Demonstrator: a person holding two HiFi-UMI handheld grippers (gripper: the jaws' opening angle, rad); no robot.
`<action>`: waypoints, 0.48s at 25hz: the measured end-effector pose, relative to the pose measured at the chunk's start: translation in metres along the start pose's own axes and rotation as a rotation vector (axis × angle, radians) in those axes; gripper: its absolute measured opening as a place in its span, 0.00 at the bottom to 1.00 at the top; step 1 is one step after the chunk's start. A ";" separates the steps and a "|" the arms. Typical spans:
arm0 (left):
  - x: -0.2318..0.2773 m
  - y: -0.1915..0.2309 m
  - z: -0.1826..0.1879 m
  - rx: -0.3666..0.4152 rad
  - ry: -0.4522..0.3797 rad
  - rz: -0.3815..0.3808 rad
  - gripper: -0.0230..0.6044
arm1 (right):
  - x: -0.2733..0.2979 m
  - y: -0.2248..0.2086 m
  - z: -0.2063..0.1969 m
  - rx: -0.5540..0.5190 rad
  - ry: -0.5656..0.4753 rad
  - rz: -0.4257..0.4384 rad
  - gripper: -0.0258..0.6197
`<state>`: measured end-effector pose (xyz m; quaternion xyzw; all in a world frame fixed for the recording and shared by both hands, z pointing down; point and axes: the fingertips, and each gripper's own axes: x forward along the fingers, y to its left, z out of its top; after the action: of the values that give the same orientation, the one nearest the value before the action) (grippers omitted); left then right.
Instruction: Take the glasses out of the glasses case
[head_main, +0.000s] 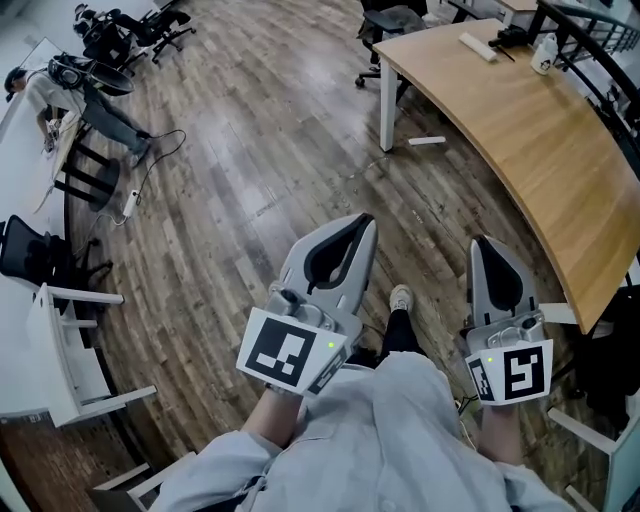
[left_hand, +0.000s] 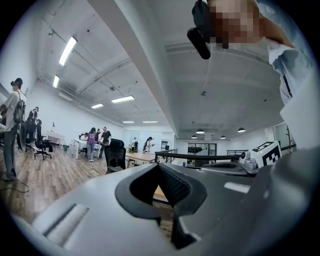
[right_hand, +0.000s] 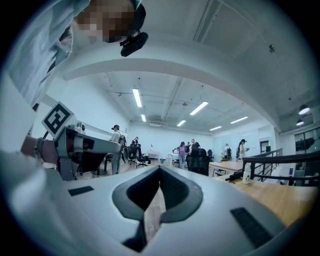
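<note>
Glasses case unseen; left claw (head_main: 365, 221), right claw (head_main: 483, 243) closed; bottle (head_main: 544, 55) label apparently illegible.

Curved light-wood desk (head_main: 540, 170) on white legs, upper right, bearing a white bar-shaped object (head_main: 477, 46), a black item (head_main: 512, 37) and a white bottle (head_main: 544, 55) near its far end; brown wood-plank floor (head_main: 250, 150) carrying a white power strip (head_main: 130, 204) with cable and black office chairs (head_main: 160, 35) at left

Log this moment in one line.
left gripper: shut, empty | right gripper: shut, empty | glasses case: not in view | desk: ahead right
</note>
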<state>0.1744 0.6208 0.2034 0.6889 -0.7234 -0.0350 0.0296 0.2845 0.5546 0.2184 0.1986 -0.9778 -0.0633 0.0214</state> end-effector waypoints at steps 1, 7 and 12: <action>0.008 0.005 0.001 0.001 0.000 0.011 0.04 | 0.008 -0.006 0.001 -0.004 -0.004 0.008 0.04; 0.066 0.025 0.013 0.007 -0.006 0.060 0.04 | 0.053 -0.056 0.006 -0.013 -0.023 0.046 0.04; 0.111 0.043 0.021 0.008 -0.014 0.100 0.04 | 0.088 -0.095 0.006 -0.011 -0.038 0.065 0.04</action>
<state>0.1238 0.5125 0.1862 0.6518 -0.7572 -0.0356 0.0233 0.2403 0.4339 0.2018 0.1653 -0.9836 -0.0715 0.0057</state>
